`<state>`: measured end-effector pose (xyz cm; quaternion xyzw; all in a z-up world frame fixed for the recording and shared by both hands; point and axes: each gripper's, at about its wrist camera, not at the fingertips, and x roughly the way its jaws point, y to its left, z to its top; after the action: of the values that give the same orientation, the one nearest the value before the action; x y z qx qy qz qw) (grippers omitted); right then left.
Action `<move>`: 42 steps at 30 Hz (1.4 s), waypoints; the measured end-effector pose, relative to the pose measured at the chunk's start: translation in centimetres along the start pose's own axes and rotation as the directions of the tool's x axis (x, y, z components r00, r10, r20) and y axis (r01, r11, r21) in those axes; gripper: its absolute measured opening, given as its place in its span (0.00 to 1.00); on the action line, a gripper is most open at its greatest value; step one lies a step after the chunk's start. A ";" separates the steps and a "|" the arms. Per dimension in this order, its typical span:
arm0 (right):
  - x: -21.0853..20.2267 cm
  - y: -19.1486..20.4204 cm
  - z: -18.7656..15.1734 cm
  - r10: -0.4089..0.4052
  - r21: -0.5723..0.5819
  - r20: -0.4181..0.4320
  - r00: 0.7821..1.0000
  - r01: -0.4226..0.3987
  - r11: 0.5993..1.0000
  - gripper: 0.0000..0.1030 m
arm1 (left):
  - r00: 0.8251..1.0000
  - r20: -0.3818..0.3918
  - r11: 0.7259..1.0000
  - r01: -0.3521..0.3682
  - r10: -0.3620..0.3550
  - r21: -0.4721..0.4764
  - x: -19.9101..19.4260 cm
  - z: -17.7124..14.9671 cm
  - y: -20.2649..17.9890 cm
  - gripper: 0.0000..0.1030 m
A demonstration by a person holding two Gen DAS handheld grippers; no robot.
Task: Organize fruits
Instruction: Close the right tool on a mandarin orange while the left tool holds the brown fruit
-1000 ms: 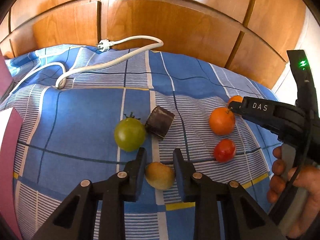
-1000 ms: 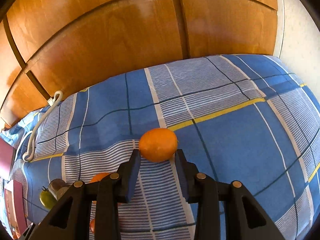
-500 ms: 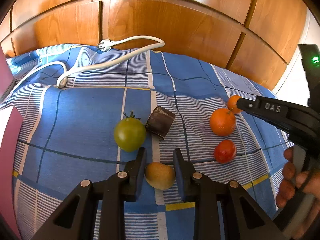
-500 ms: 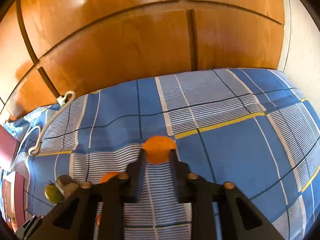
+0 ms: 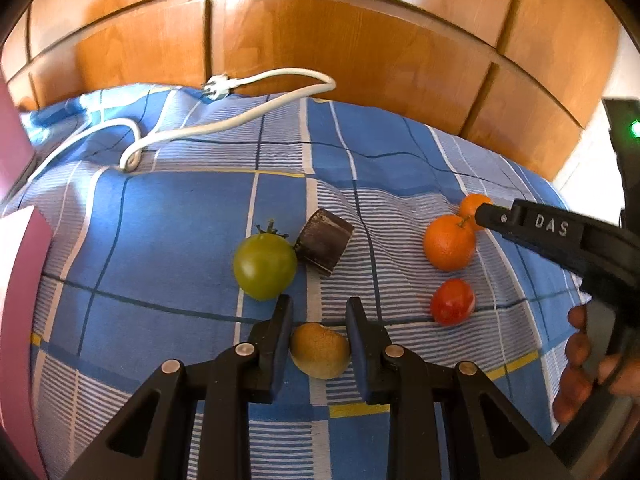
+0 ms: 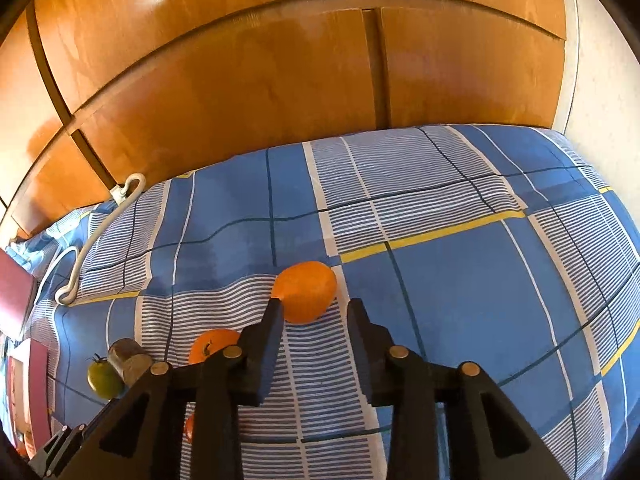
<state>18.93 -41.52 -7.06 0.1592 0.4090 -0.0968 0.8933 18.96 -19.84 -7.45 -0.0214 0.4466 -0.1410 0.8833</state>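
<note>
My left gripper (image 5: 319,310) is shut on a yellow-brown fruit (image 5: 320,350), held low over the blue checked bedspread (image 5: 180,216). A green tomato (image 5: 264,266) lies just ahead-left of it, next to a dark brown cylinder (image 5: 325,242). To the right lie a large orange (image 5: 449,242), a small orange (image 5: 472,205) and a red tomato (image 5: 453,301). My right gripper (image 6: 315,307) is open and empty; the small orange (image 6: 305,292) lies on the cloth just beyond its fingertips, apart from them. The large orange (image 6: 212,347) and green tomato (image 6: 103,378) show to its left.
A white power cable with plug (image 5: 224,124) snakes across the far left of the bed. Wooden wardrobe doors (image 5: 320,48) stand behind the bed. A dark red object (image 5: 20,320) sits at the left edge. A white wall (image 6: 600,100) is at right.
My right gripper closed around the small orange half a second ago, then opened and drew back; the orange lies free on the cloth. My left gripper has barely moved.
</note>
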 end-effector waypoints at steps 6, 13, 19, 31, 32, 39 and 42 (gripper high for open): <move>0.7 -0.3 0.4 -0.002 0.033 -0.011 1.000 0.002 0.999 0.51 | 1.000 -0.014 0.996 -0.026 0.025 -0.083 0.2 0.4 0.1 0.26; 1.3 -0.3 0.5 -0.017 0.028 -0.018 1.000 0.017 0.999 0.54 | 0.999 -0.009 0.987 -0.034 0.033 -0.155 0.1 0.8 1.0 0.26; 1.6 -0.3 0.5 -0.024 0.023 -0.024 0.999 0.024 0.999 0.54 | 0.998 -0.003 0.981 -0.059 0.060 -0.186 0.3 1.6 2.0 0.26; 0.4 -0.4 -0.2 0.001 0.005 -0.025 1.000 -0.001 1.000 0.54 | 0.997 0.040 0.992 -0.062 0.067 -0.108 -0.8 4.1 1.5 0.26; 0.3 -0.5 -0.1 0.001 0.009 -0.026 1.000 -0.001 1.000 0.54 | 0.997 0.048 0.994 -0.056 0.061 -0.098 -1.1 4.3 1.1 0.26; 0.4 -0.4 0.7 0.000 0.023 -0.021 1.000 0.000 1.000 0.54 | 0.998 0.038 0.998 -0.050 0.052 -0.043 -0.1 6.2 -0.8 0.26; 1.1 0.1 0.9 -0.003 0.020 -0.032 0.999 0.004 1.000 0.54 | 0.998 0.034 0.998 -0.052 0.053 -0.022 0.7 6.6 -0.9 0.26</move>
<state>20.29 -41.85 -7.30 0.1690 0.4225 -0.1001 0.8848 24.38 -21.46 -3.85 -0.0213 0.4331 -0.1129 0.8940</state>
